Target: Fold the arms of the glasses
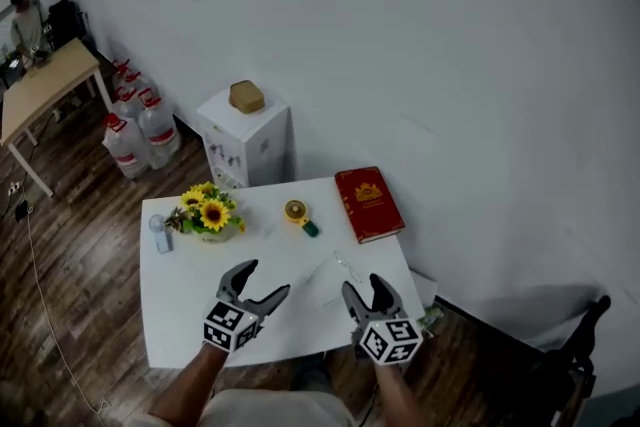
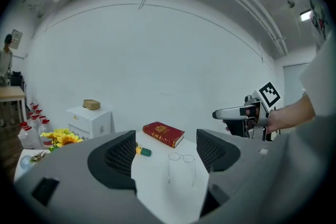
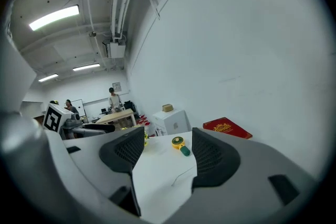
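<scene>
The white table point(image 1: 180, 315) bears a red book point(image 1: 368, 203), sunflowers point(image 1: 207, 212) and perhaps a tape measure point(image 1: 299, 214).

The left gripper point(image 2: 167, 153) has its jaws wide apart with nothing pinched. On the white table point(image 2: 157, 186) beyond them lie the glasses point(image 2: 181, 161), arms unfolded. From the glasses, a red book point(image 2: 164, 134) sits at eleven o'clock, a yellow-green gadget point(image 2: 143, 151) at ten, sunflowers point(image 2: 62, 138) at nine, and the right gripper point(image 2: 223, 113) hangs at two.

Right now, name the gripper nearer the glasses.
The right gripper: the glasses lie just ahead of its open jaws, while the left gripper is farther off, to their left.
</scene>
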Available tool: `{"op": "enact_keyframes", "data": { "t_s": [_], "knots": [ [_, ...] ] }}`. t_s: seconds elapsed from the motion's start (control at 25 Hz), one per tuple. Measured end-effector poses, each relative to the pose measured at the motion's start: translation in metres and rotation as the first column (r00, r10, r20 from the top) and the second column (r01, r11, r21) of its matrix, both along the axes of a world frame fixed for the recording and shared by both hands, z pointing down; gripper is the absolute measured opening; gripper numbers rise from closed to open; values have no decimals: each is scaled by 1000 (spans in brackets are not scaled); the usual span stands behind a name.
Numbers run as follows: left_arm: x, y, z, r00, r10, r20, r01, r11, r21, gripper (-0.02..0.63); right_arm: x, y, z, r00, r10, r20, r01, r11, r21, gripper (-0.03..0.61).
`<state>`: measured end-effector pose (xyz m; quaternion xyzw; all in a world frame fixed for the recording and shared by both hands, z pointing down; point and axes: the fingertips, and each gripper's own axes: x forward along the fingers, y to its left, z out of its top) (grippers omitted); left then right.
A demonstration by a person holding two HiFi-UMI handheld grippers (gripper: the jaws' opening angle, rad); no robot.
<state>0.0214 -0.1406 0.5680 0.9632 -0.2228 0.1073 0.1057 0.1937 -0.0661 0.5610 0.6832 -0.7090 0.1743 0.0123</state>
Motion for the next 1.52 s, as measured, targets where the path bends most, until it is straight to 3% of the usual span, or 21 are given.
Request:
{"op": "enact_keyframes", "data": {
  "t_s": [0.44,0.6,0.8,1.0,1.12,1.36,1.52],
  "knots": [
    [72,-85,12,978,-208,34,208,978,-7,357,65,-125,8,958,-287,25,288,957,-41,256],
    [80,-99,12,970,-241,39,241,971,13,357,72,-143,20,931,-359,61,363,929,-74,250],
    [81,-101,26,970,-232,73,234,972,-17,357,75,-147,42,910,-405,85,413,901,-133,252],
    [77,-108,34,965,-250,74,252,967,-22,357,80,-139,77,878,-439,191,474,853,-218,229],
    [78,-105,39,965,-247,92,250,968,-28,357,84,-131,104,840,-447,309,528,804,-273,225],
    [67,-106,48,954,-274,118,278,960,-22,357,83,-118,160,750,-466,469,648,657,-384,213],
    [51,-105,55,944,-296,143,304,952,-35,357,90,-118,191,742,-445,502,665,584,-465,169]
  ]
}}
